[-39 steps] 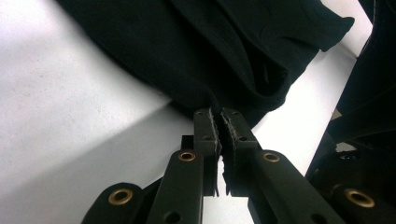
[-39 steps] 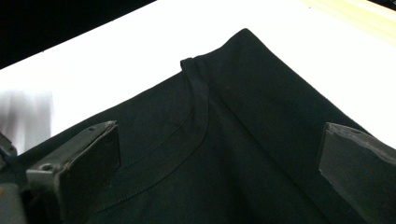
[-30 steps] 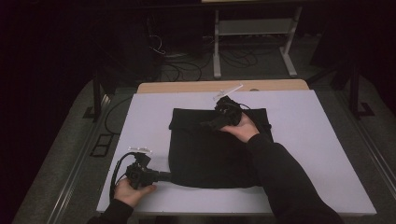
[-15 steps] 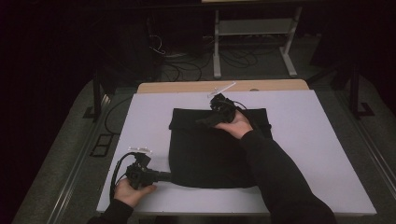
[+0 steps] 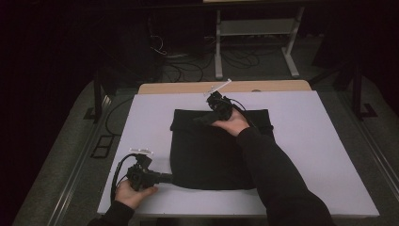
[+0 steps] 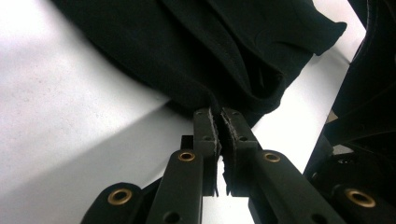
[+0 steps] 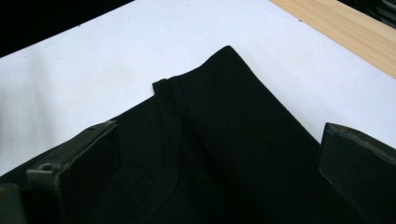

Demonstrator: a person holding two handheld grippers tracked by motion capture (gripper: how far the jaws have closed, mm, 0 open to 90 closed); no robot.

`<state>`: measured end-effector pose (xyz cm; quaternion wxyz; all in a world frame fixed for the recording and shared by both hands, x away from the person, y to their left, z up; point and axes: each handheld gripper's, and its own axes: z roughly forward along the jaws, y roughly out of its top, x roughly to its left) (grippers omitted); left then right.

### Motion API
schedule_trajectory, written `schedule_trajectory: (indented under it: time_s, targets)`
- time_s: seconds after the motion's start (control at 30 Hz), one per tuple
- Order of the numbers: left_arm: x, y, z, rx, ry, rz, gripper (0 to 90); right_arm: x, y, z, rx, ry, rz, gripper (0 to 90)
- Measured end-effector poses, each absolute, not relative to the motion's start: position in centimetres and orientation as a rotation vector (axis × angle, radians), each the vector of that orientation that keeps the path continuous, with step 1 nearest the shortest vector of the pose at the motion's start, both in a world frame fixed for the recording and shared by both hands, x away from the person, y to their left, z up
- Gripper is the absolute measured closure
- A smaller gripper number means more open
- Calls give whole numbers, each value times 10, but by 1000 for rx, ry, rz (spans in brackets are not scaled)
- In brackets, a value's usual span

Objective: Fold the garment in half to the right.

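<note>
A black cloth [image 5: 214,150] is lying spread flat in the middle of the white desk [image 5: 329,155], and its far edge is running parallel to the far edge of the desk, where a strip of bare wood [image 5: 263,86] is showing behind the white surface. In the high view the left claw [image 5: 165,177] is resting low near the near left corner of the desk, and it is pointing sideways into the near left corner of the cloth. In the left gripper view the left claw [image 6: 219,128] is clenched, with the two jaws standing almost together, and they are pinching the edge of the black cloth [image 6: 224,51], which is bunching into soft folds just behind the tips. The right claw [image 5: 207,119] is lying over the far edge of the cloth, a little toward its left corner, and the person's hand [image 5: 230,125] is holding it from behind while the dark sleeve [image 5: 273,174] is crossing the cloth from the near edge of the desk. In the right gripper view the right claw [image 7: 219,154] is released: the jaws are standing wide apart, one at each side, and the folded corner of the cloth [image 7: 219,116] with its stitched hem is lying between them, while the pads are not pressing on it.
</note>
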<state>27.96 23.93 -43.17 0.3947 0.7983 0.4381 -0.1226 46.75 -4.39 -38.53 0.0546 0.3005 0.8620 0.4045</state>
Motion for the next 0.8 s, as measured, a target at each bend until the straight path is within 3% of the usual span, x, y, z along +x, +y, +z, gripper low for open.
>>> schedule_trajectory:
  time_s: [0.8]
  targets:
    - [280, 240, -432, 2023, 1104, -322, 834, 487, -29, -392, 928, 2617, 1194, 0]
